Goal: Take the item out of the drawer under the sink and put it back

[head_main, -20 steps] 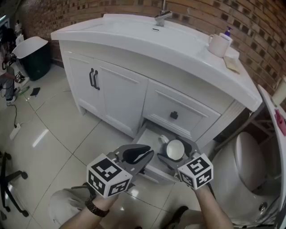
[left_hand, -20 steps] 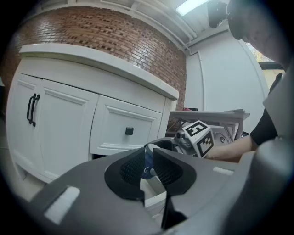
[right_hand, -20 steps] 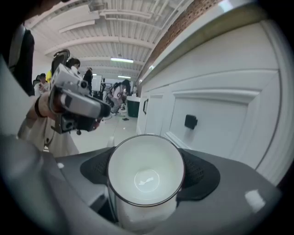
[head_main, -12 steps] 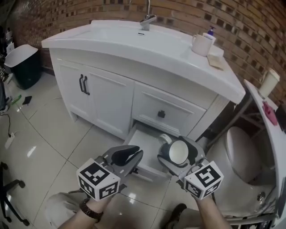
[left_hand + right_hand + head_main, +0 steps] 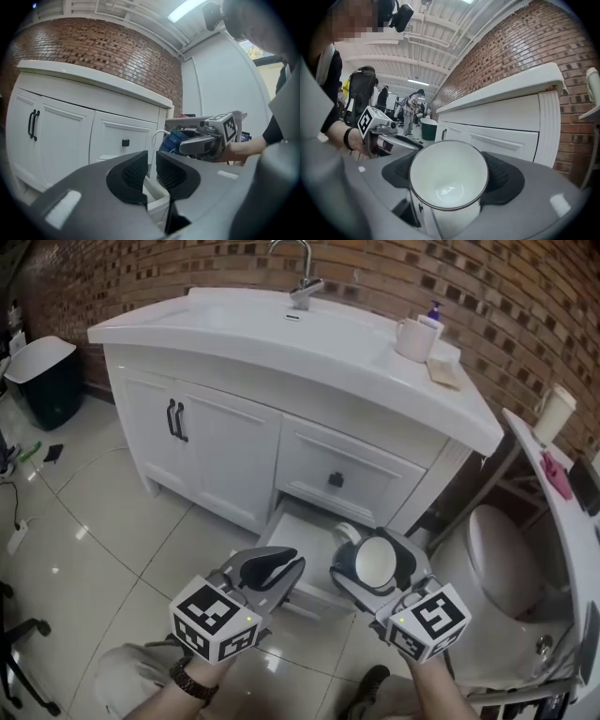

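Left half of the open drawer (image 5: 302, 532) lies free; the right claw (image 5: 376, 551) with its mug (image 5: 449, 183) overhangs the rest.

The drawer (image 5: 302, 534) stands open. The mug (image 5: 373, 561) — white inside, blue outside — is held above its right end, mouth tilted up.
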A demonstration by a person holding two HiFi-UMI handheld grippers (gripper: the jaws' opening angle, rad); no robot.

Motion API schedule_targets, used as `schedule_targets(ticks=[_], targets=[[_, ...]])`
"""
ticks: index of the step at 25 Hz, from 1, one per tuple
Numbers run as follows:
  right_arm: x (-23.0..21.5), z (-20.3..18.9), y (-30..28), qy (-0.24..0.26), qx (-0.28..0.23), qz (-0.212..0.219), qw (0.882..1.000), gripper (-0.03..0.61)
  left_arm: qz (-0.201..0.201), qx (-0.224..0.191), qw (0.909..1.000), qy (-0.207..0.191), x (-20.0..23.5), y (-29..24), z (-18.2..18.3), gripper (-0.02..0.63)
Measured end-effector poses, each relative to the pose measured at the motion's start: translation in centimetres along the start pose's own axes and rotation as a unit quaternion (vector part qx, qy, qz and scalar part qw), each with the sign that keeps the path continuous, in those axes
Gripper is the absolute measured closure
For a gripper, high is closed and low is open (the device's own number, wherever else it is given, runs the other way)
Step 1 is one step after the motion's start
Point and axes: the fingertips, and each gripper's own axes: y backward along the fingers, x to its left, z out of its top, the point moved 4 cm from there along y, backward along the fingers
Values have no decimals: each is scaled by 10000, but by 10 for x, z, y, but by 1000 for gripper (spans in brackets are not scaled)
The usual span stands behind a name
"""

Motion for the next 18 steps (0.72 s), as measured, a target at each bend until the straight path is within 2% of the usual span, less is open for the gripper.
schedule_targets(ticks=[8, 11, 14, 18], targets=[[-4, -15, -13, -18, 259, 80, 9996, 166, 191, 156, 9992, 326, 11, 4, -5, 541], [-10, -40, -30, -70, 666, 325, 9972, 167, 204, 220, 9987, 413, 14, 5, -5, 549], [-23, -82, -60, -497, 1252, 723, 9882, 166, 194, 322, 9982, 457, 14, 3, -7, 575], [-45, -129, -101, -1017, 1919, 858, 9723, 166, 92, 536, 9974, 472, 10, -5, -12, 575]])
